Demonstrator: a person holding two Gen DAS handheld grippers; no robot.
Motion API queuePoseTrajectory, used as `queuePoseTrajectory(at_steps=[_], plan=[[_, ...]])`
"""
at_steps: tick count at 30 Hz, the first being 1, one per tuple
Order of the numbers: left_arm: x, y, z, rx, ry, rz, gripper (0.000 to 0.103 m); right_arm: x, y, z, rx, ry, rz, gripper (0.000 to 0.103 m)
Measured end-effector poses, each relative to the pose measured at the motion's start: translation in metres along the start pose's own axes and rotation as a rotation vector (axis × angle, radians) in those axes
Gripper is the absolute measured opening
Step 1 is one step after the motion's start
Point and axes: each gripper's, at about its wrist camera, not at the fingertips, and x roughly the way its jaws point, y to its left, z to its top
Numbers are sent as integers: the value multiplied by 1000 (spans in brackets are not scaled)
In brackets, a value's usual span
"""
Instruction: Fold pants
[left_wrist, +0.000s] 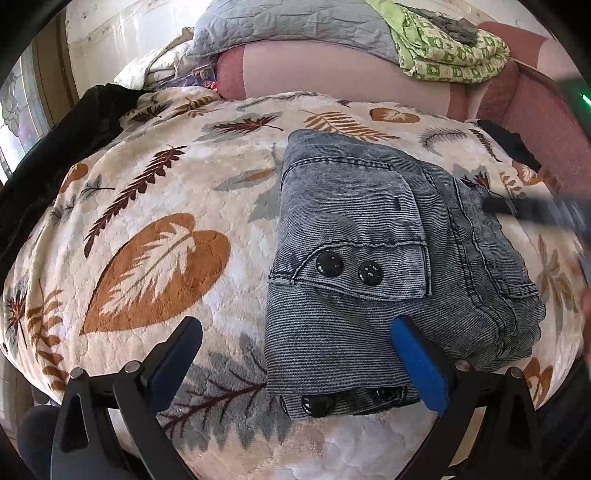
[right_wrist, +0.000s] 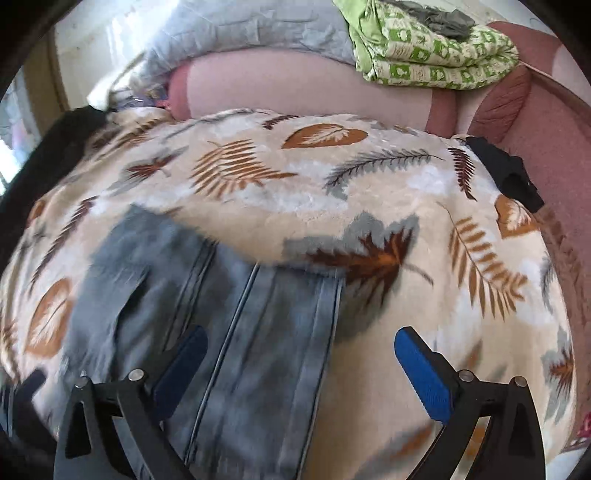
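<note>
Left gripper (left_wrist: 297, 334): jaws spread wide, gripping nothing. The blue-padded right finger (left_wrist: 417, 365) overlaps the near edge of the folded jeans (left_wrist: 388, 258); the left finger sits over bare blanket. Whether the pad actually touches the denim, can't tell.

Right gripper (right_wrist: 301, 345): jaws also released and wide, nothing between them but denim (right_wrist: 236, 332) below. This view is motion-blurred, so it is probably hovering just above the fabric, contact unclear. In the left wrist view the right gripper's dark finger (left_wrist: 532, 210) shows as a blur at the far right edge of the jeans.

Jeans: grey-blue washed denim, folded into a compact rectangular stack, lying on the leaf-print fleece blanket (left_wrist: 155, 206) a bit right of centre. A pocket flap with two black buttons (left_wrist: 349, 268) faces up; more black buttons (left_wrist: 317, 404) peek out at the near bottom edge. Stitched seams run along the right side of the stack.

Around it: the blanket covers a bed, cream with brown, orange and grey leaves. A dark garment (left_wrist: 66, 133) lies at the blanket's left edge, a small black item (right_wrist: 513, 173) at its right edge. Behind: pink pillow (left_wrist: 332, 77), grey quilt (left_wrist: 288, 22), green patterned cloth (left_wrist: 450, 51).
</note>
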Motion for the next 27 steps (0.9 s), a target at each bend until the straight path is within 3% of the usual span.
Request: queuePoseTrajectory(at_steps=[3, 7, 9, 17, 27], plan=[[-1, -2, 0, 8, 1, 12, 102, 19, 13, -31, -100, 77, -53, 102], [-3, -4, 3, 22, 16, 31, 102, 8, -1, -34, -14, 50, 4, 102], [-6, -4, 5, 24, 26, 37, 102, -7, -5, -36, 17, -7, 12, 103], [-34, -7, 12, 19, -41, 96, 102, -42, -19, -61, 104, -105, 103, 103], [-67, -7, 25, 0, -135, 88, 102, -79, -12, -53, 70, -173, 127, 103]])
